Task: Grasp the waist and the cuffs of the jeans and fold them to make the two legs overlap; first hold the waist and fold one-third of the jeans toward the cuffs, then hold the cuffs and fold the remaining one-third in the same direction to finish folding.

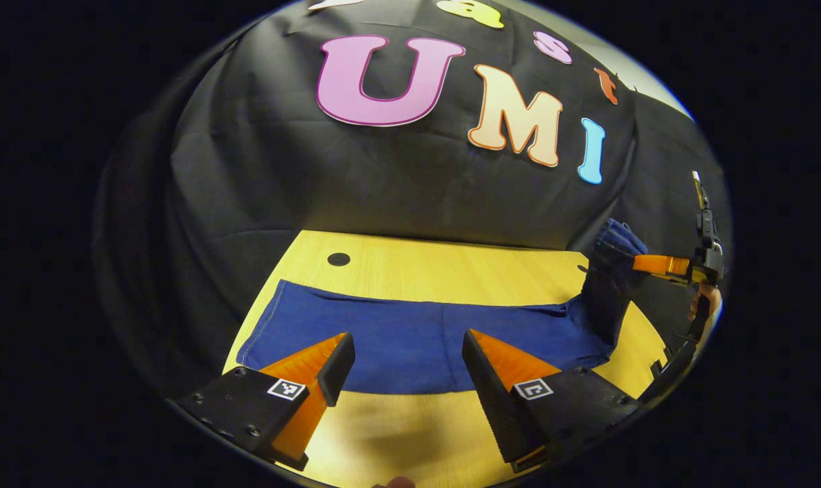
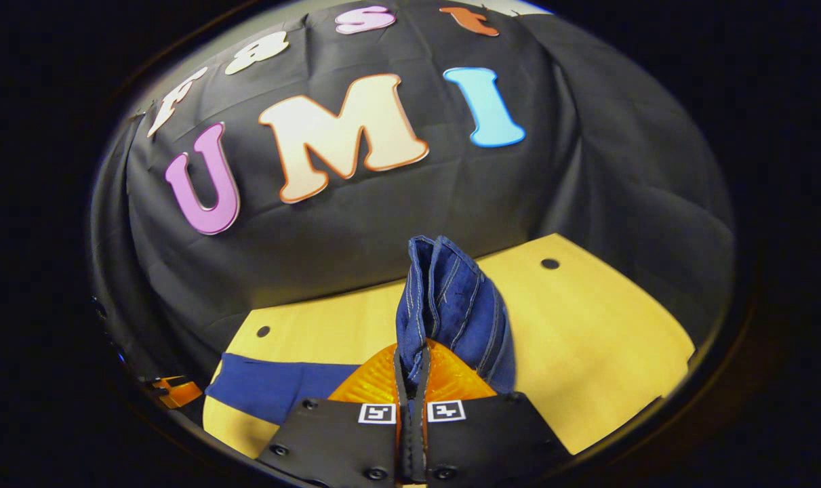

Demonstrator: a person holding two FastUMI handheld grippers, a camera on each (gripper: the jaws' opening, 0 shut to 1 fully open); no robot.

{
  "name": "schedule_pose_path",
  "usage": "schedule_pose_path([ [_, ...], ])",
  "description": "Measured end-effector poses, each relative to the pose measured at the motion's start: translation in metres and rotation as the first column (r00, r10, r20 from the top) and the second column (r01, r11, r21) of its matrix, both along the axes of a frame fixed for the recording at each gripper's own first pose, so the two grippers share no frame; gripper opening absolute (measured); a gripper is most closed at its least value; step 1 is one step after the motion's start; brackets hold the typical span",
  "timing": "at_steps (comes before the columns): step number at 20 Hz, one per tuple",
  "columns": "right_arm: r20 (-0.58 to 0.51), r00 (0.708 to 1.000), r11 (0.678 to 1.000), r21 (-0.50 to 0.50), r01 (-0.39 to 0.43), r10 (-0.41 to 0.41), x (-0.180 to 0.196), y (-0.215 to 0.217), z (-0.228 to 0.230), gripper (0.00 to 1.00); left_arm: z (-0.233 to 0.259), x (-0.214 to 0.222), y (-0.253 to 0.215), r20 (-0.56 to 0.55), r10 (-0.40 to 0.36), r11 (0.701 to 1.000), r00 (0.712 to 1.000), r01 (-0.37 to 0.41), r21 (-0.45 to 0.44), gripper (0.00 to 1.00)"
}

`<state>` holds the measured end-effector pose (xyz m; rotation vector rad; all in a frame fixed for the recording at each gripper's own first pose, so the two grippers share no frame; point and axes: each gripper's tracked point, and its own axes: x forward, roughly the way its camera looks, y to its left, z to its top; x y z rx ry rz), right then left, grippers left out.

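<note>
Blue jeans [image 1: 410, 339] lie flat across the middle of a yellow table [image 1: 424, 268], their legs stretched along it. In the left gripper view, your left gripper [image 1: 408, 362] hovers above the near edge of the jeans with its fingers spread wide apart, holding nothing. At the far end of the jeans, your right gripper [image 1: 644, 263] pinches a bunched end of the denim and holds it lifted off the table; which end it is I cannot tell. In the right gripper view, that gripper [image 2: 413, 379] has both fingers pressed together on the gathered fabric [image 2: 451, 305], which stands up in folds above the fingertips.
</note>
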<state>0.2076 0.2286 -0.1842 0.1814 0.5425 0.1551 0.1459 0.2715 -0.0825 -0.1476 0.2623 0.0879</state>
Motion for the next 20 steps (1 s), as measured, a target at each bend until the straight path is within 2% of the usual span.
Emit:
schedule_pose_path([
  [4,-0.085,0.984,0.982,0.115,-0.147,0.157,-0.022,0.070,-0.040,0.03,-0.014,-0.004,0.021,-0.027,0.030,1.000,0.999,-0.031,-0.007,0.95],
  [8,-0.146,0.939,0.923,0.280,-0.263,0.312,-0.049,0.136,-0.078,0.03,-0.028,-0.003,0.043,-0.044,0.076,0.996,0.996,-0.078,-0.042,0.95],
  [11,-0.206,0.915,0.910,0.309,-0.275,0.347,-0.057,0.158,-0.119,0.03,-0.034,-0.003,0.061,-0.040,0.118,0.991,0.992,-0.120,-0.060,0.96],
  [16,-0.251,0.894,0.903,0.321,-0.286,0.372,-0.071,0.176,-0.160,0.01,-0.047,0.000,0.104,-0.042,0.201,0.978,0.979,-0.203,-0.047,0.95],
  [20,-0.238,0.885,0.888,0.340,-0.309,0.399,-0.075,0.175,-0.158,0.18,-0.056,0.009,0.147,-0.056,0.274,0.961,0.960,-0.276,-0.033,0.95],
])
